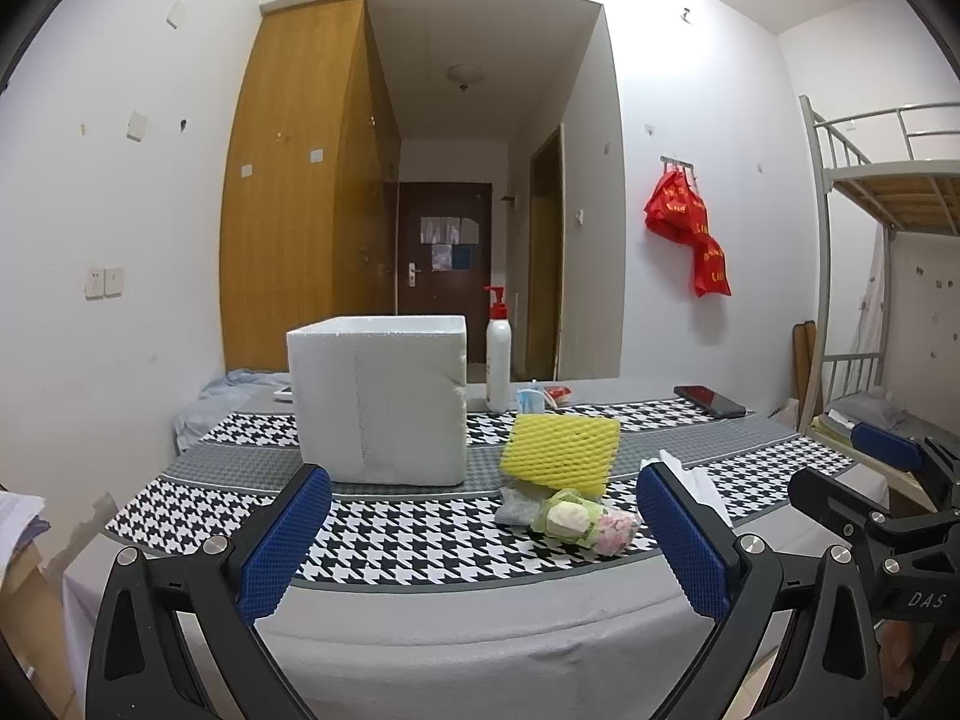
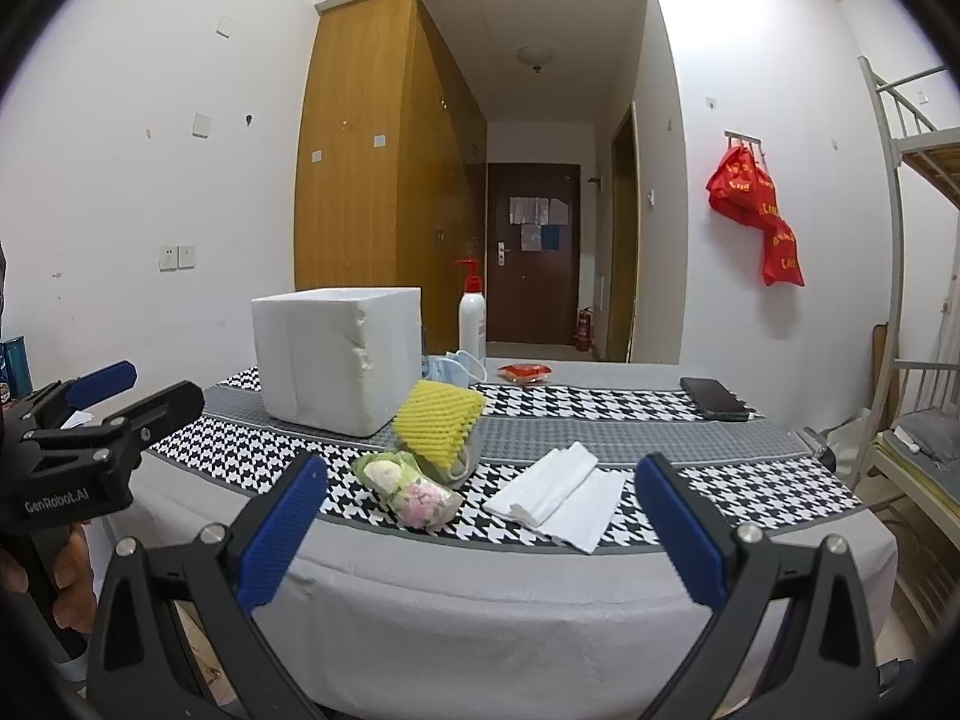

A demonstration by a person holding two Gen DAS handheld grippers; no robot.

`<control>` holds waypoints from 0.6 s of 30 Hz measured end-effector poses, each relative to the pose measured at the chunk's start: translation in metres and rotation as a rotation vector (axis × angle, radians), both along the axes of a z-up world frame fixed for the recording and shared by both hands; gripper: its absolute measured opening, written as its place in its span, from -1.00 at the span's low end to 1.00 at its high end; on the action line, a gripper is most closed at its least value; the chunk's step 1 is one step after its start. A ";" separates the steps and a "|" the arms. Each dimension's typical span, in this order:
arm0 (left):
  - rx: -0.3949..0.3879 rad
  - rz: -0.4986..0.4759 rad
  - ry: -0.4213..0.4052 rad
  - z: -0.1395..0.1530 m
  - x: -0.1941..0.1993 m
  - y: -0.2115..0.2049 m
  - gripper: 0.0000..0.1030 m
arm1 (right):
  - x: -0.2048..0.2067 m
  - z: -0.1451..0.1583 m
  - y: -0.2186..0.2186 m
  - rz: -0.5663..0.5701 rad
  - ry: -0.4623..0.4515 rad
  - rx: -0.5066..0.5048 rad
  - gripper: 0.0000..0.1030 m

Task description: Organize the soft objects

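A white foam box (image 1: 381,399) (image 2: 336,357) stands on the houndstooth cloth. To its right a yellow foam net (image 1: 561,450) (image 2: 441,420) leans over a grey cloth, with a green-wrapped floral soft bundle (image 1: 585,522) (image 2: 414,489) in front. White folded tissues (image 2: 561,495) (image 1: 696,483) lie to the right. My left gripper (image 1: 483,534) is open and empty, short of the table's near edge; it also shows at the left of the right wrist view (image 2: 135,387). My right gripper (image 2: 480,528) is open and empty, also short of that edge.
A pump bottle (image 1: 498,360) (image 2: 472,324), a blue face mask (image 2: 450,369), a red packet (image 2: 525,371) and a black phone (image 1: 710,401) (image 2: 714,399) lie at the back of the table (image 2: 480,594). A metal bunk bed (image 1: 888,228) stands right.
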State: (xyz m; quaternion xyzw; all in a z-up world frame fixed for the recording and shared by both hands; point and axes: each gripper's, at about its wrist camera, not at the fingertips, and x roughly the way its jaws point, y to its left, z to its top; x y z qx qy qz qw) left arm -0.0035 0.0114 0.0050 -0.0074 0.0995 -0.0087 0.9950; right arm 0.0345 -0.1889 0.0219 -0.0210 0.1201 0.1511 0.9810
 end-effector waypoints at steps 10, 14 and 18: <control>0.002 -0.002 0.005 0.000 0.000 -0.002 0.98 | 0.000 0.000 0.000 -0.001 0.000 -0.001 1.00; 0.004 -0.001 0.004 0.000 -0.001 -0.002 0.98 | 0.001 0.000 0.000 -0.002 0.002 -0.001 1.00; 0.004 -0.003 0.008 0.000 0.000 -0.003 0.98 | 0.000 0.000 0.000 -0.003 0.001 -0.004 1.00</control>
